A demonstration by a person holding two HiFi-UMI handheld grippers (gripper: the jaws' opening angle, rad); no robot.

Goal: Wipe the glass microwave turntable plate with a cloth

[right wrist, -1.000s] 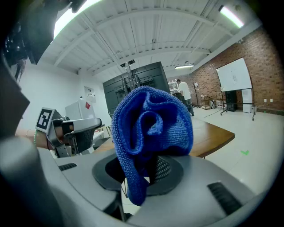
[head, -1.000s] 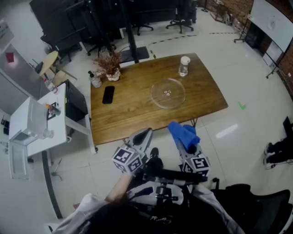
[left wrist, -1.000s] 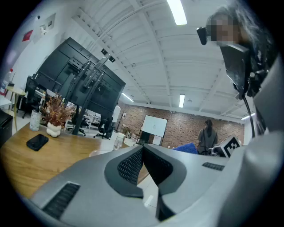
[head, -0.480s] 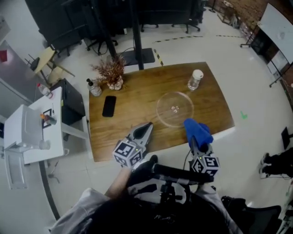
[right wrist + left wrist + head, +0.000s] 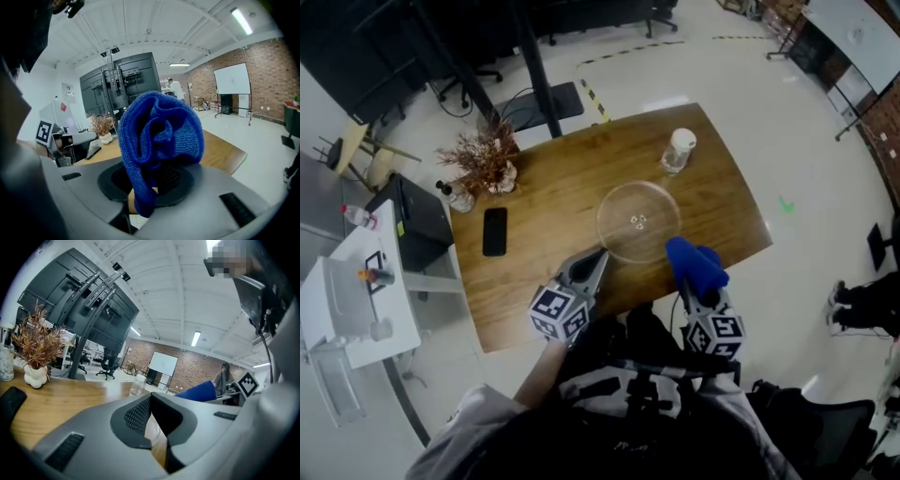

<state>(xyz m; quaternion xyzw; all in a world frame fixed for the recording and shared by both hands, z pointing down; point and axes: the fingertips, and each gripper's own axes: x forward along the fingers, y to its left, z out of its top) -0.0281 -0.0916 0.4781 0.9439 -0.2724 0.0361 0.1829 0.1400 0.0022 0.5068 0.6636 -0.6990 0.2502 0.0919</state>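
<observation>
— Glass plate (image 5: 638,221): where is it?
— Flat on the wooden table (image 5: 553,225), this side of the lidded jar (image 5: 678,150), right of the black phone (image 5: 494,231).
— And the claws?
— The right gripper (image 5: 157,180) pinches a bunched blue cloth (image 5: 159,136), which in the head view shows just beside the plate's near rim. The left gripper (image 5: 151,401) has its jaws pressed together on nothing, over the table's front edge, near the plate but apart from it.
</observation>
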